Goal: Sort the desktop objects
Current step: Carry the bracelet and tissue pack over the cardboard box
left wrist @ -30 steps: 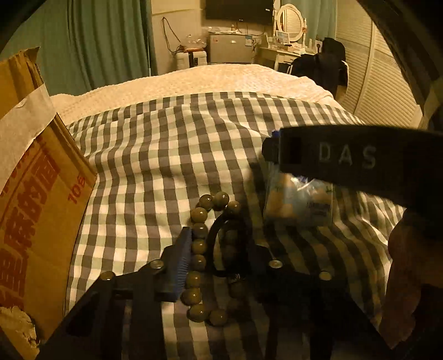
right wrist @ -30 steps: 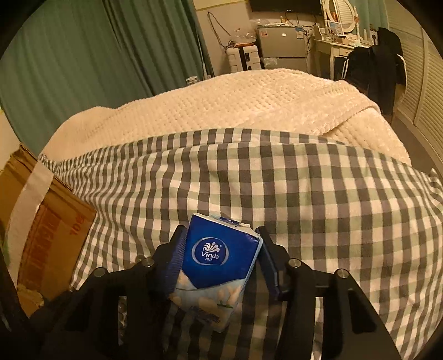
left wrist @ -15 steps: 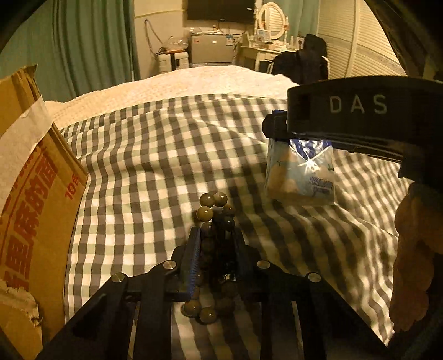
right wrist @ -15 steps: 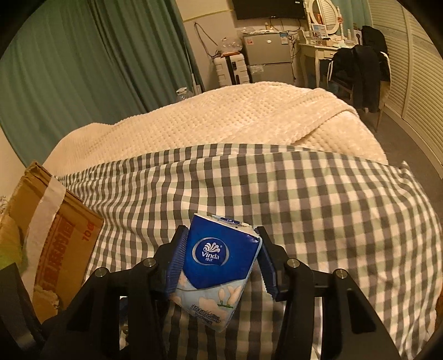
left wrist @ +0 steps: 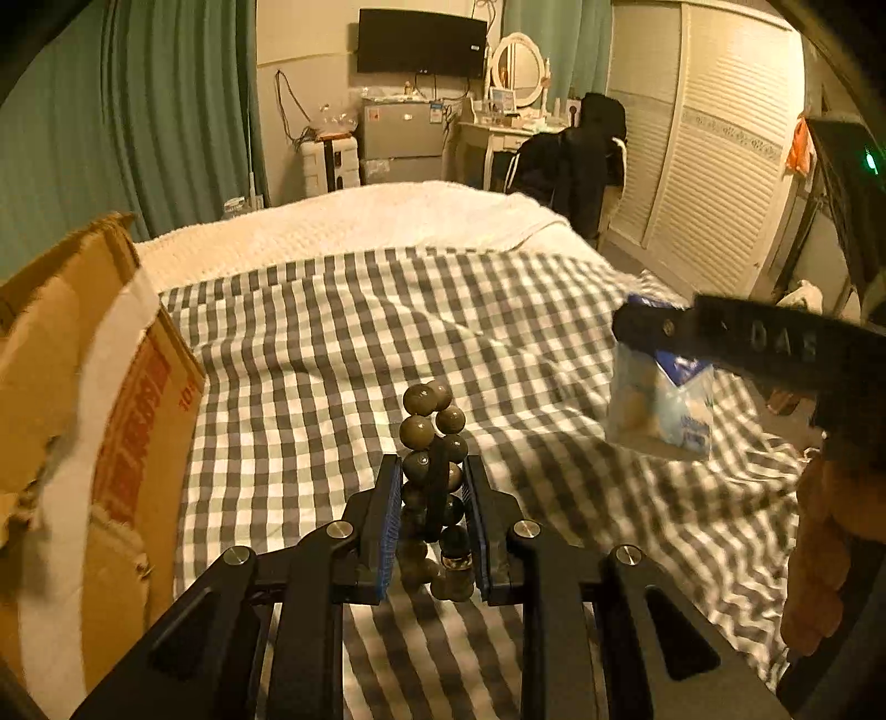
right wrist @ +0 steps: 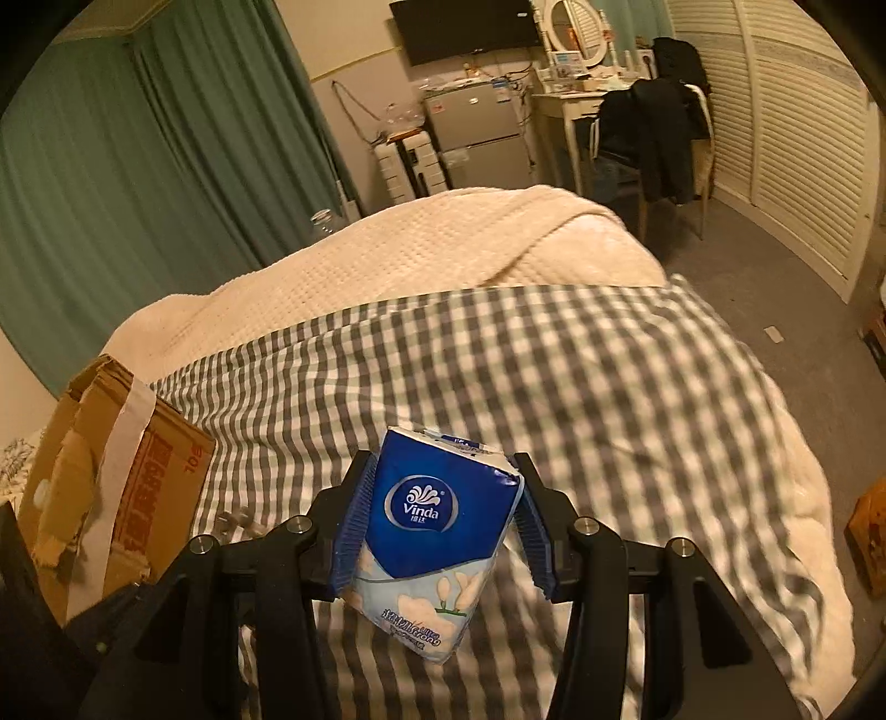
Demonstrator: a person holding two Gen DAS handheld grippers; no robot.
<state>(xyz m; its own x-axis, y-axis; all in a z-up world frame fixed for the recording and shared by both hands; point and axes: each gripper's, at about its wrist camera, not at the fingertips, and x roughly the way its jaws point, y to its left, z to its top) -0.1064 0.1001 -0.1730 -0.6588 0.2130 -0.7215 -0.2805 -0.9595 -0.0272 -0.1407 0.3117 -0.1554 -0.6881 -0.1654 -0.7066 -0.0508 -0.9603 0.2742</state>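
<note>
Checked grey-and-white bedding (left wrist: pixel 343 354) covers the near half of the bed in front of you, with a cream waffle blanket (right wrist: pixel 421 249) spread over the far half. Beyond the bed are green curtains (left wrist: pixel 138 127), a wall-mounted television (left wrist: pixel 421 50), a small grey fridge (left wrist: pixel 401 135), a dressing table with an oval mirror (left wrist: pixel 515 61), a chair hung with dark clothing (left wrist: pixel 576 149) and louvred wardrobe doors (left wrist: pixel 714 183).

Your left gripper (left wrist: pixel 433 518) is clamped on a bead bracelet (left wrist: pixel 434 443): the blue pads press on it from both sides. Several round olive-brown beads stand up above the fingertips, more hang below them, and a dark loop runs down between the pads. The bracelet looks clear of the bedding.

Your right gripper (right wrist: pixel 440 520) grips a Vinda tissue pack (right wrist: pixel 437 531), blue on top with pale flowers below; the ribbed blue pads (right wrist: pixel 354 523) squeeze its two sides and its lower end sticks out beneath the fingers. From the left wrist view the same pack hangs under the right gripper's black finger, above the checked cloth, to the right of the bracelet and well apart from it.

An open cardboard box (left wrist: pixel 72 421) with red printing and a strip of pale tape sits on the bed's left side, near the left gripper. Part of your hand (left wrist: pixel 830 531) shows at the right edge of the left wrist view.
</note>
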